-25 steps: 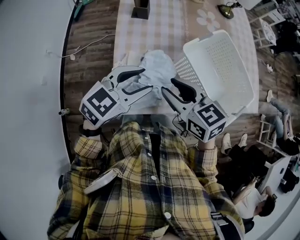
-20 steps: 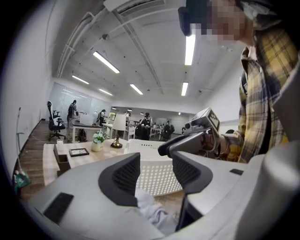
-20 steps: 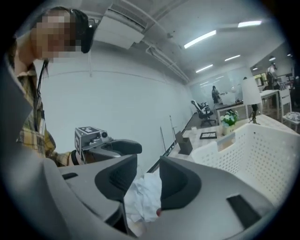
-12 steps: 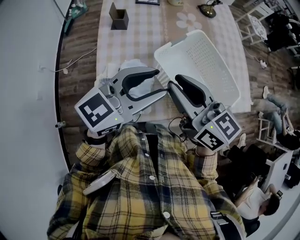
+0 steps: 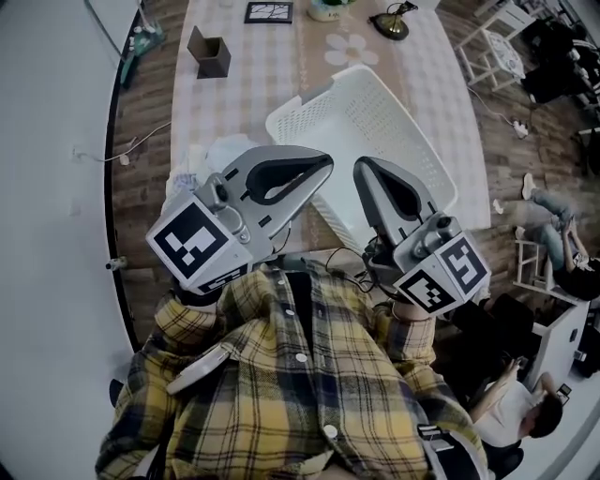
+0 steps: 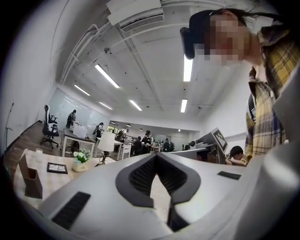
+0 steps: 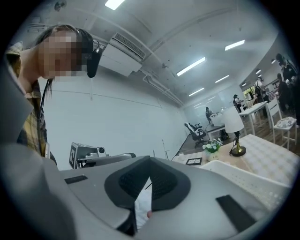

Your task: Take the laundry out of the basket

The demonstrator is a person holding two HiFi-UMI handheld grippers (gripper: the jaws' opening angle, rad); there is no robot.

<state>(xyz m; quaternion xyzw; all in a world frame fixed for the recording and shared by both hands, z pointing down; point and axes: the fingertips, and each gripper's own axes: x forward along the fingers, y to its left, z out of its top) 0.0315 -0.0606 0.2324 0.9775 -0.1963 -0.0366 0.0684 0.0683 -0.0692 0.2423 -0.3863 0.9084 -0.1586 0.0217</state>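
1. Close against the person's checked shirt, the left claw [image 5: 317, 167] and the right claw [image 5: 364, 167] hang side by side above the bench's near edge. Both have just been closing and are now pinched tight, with nothing between them.
2. Just beyond, partly hidden under the left claw, the laundry [image 5: 228, 153] lies in a pale crumpled heap on the bench [image 5: 267, 75], outside the basket. It looks soft, light and floppy. I'd pinch a raised fold, as it will drape and trail.
3. Right beside the heap stands the white perforated basket [image 5: 394, 112]. It seems empty, though the claws cover its near corner, so I can't be sure.
4. Farther back are a dark box [image 5: 208, 52], a picture frame [image 5: 268, 11], a flower pot [image 5: 328, 9] and a lamp [image 5: 392, 21], all well apart from the cloth. Only the basket wall crowds it.
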